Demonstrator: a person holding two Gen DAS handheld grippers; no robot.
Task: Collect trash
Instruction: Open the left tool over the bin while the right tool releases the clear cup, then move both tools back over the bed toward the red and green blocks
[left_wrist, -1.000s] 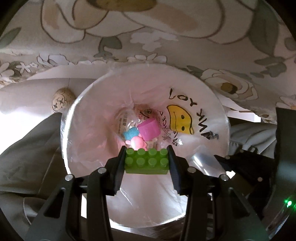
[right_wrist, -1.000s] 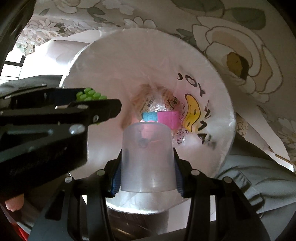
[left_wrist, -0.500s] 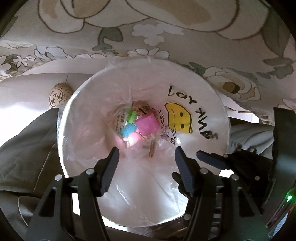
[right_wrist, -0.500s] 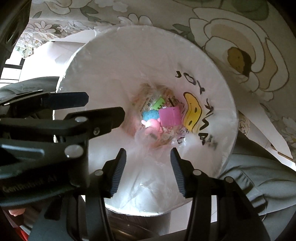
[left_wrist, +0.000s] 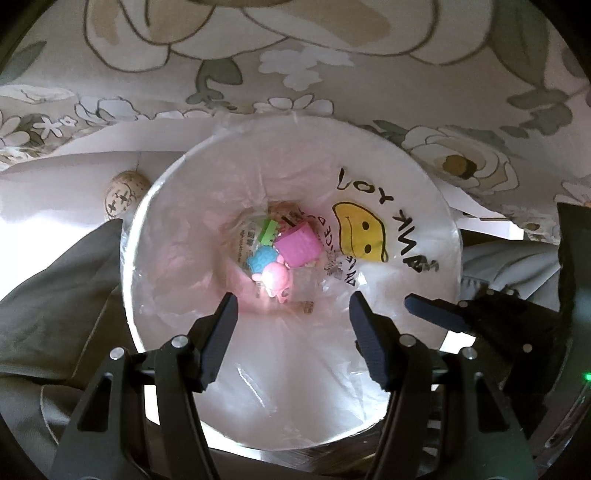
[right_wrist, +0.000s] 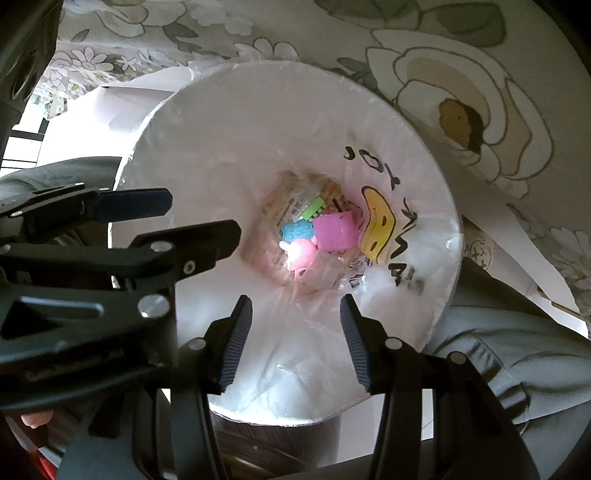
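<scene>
Since the earlier frame, the green brick (left_wrist: 268, 230) is no longer being carried in the left gripper (left_wrist: 291, 325), and the clear cup (right_wrist: 325, 271) is no longer being carried in the right gripper (right_wrist: 295, 325); both pieces are now lying at the bottom of the bin (left_wrist: 155, 221). The left jaws have just been opening, with nothing between them; the right jaws are likewise standing apart and empty. Both tongs are being held released, pointing down into the bin mouth.

Collected trash is being seen in a cluster on the liner bag (left_wrist: 184, 266): the green brick beside a magenta block (left_wrist: 297, 245), a blue brick (left_wrist: 260, 258), a pink figure (left_wrist: 277, 277), and the clear cup just beside them.

Risks being noted: the loose liner could be snagged by a fingertip on withdrawal and pulled up, spilling the contents. The two grippers are being held close together above the opening, so a careless retreat could knock one against the other or against the rim. A small patterned ball (left_wrist: 123, 194) is being seen outside the bin; whether it counts as trash cannot be told.
</scene>
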